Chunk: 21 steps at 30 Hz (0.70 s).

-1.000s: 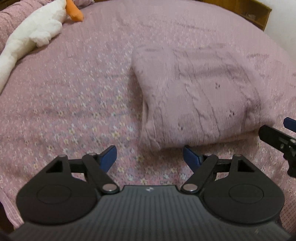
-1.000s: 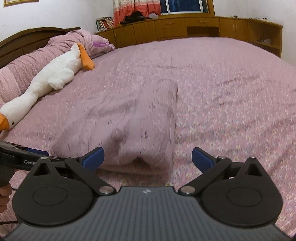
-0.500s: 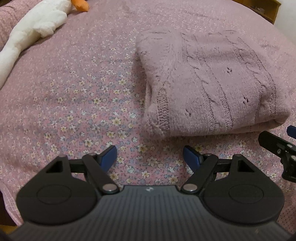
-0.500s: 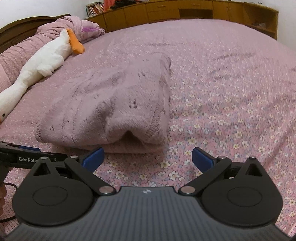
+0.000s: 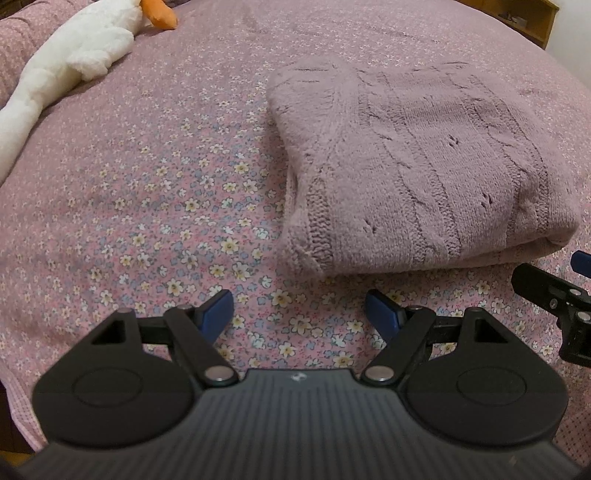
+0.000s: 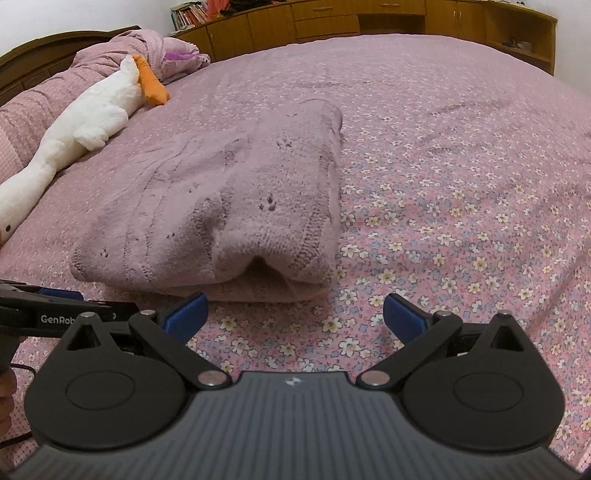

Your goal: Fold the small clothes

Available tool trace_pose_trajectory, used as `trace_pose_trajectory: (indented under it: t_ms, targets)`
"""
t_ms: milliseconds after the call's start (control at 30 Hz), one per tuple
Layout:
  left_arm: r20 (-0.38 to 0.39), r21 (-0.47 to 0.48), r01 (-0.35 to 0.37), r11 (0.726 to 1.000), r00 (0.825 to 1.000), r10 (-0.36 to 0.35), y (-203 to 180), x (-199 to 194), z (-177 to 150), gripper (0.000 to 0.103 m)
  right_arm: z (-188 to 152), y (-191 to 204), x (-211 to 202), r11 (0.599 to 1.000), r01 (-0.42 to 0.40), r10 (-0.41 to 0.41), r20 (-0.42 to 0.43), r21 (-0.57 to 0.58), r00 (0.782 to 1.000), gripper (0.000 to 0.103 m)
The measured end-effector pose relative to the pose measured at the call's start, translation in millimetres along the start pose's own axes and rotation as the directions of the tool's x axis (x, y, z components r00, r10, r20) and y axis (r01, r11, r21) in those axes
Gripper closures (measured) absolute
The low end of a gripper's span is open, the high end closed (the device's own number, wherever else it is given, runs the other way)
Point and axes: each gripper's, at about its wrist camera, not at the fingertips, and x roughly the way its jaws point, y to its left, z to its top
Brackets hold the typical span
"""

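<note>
Presently: folded mauve cable-knit sweater (image 5: 424,177) on floral pink bedspread (image 5: 166,177), at twelve o'clock. Left gripper (image 5: 299,310), right gripper (image 6: 295,317): jaws wide, empty. Risk: top layer, loose, may spring open if nudged.

It was a home bedroom. A wide bed (image 6: 461,155) with a flowered pink cover filled both frames. A plush goose (image 6: 88,122) lay at upper left, wooden cabinets (image 6: 369,22) ran along the top, and books (image 6: 188,16) stood at upper left.
</note>
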Motion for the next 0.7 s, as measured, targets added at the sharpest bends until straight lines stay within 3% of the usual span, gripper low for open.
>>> trace_pose_trajectory:
  t_ms: [700]
  targets:
    - [0.001, 0.0, -0.002, 1.0, 1.0, 0.002, -1.8, 0.1, -0.5, 0.023, 0.7, 2.9, -0.2, 1.0, -0.003, 0.003, 0.005, -0.008, 1.0, 0.0]
